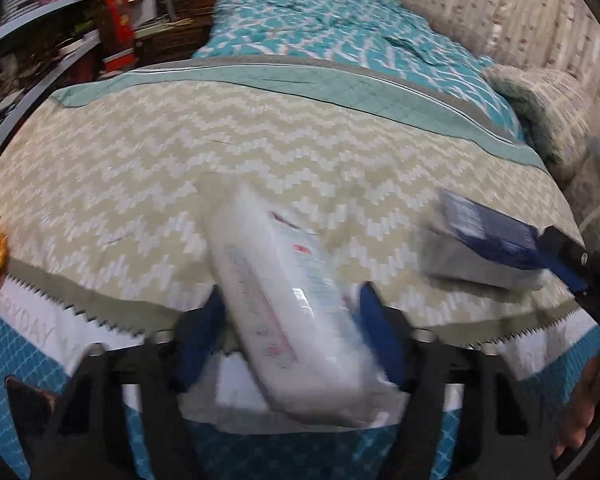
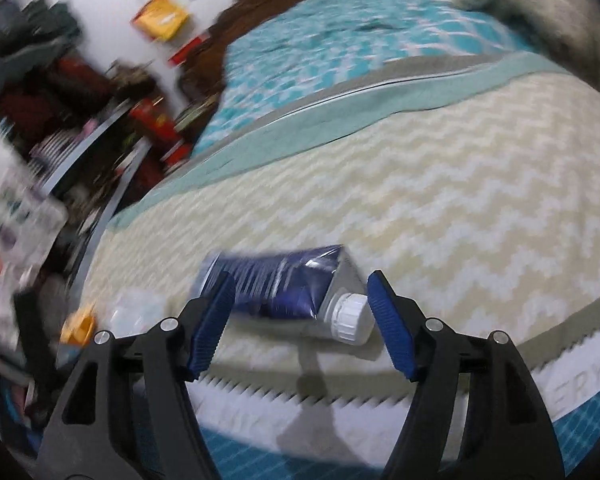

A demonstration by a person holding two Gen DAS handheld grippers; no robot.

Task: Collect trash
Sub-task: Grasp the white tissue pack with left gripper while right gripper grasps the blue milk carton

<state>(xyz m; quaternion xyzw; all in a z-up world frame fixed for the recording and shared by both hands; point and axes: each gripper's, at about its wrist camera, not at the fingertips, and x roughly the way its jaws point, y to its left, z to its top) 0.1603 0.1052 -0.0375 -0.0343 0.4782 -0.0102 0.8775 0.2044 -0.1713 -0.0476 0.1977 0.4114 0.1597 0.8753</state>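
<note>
Two at once over the chevron blanket (image 1: 220, 140)! Clamping a white packet (image 1: 260, 248) in the left gripper (image 1: 292, 300), blue pads pressed to both flanks, held tilted just off the blanket's near edge, right above the white saw-toothed rim of the teal bag (image 1: 32, 332) tucked against that edge. Blurred, mind, so judging that pinch rather than swearing to it.

Over on the blanket's near right part, straddling a dark blue tube (image 2: 276, 284) with the right gripper (image 2: 300, 280), jaws standing apart, nothing squeezed. Lying flat on the blanket, white cap (image 2: 352, 316) just beside one pad, tail end tucked behind the other.

Could go wrong fast. Soft, slick packet, gripped low and leaning: may well slide out and land on the blanket instead of in the bag if swung too briskly. Closing on the tube lengthwise, cap to tail, risks buckling it or popping it sideways out of the pads; likely better taken across the body. Floppy bag rim too: might fold shut under a falling packet.

Poses: left pitched steeply down at the blanket's near edge; right angled down more gently and rolled to one side, judging by the sloping blanket line in its view. Bit of a hand (image 1: 576, 420) glimpsed low beside the bag, under the right gripper.
</note>
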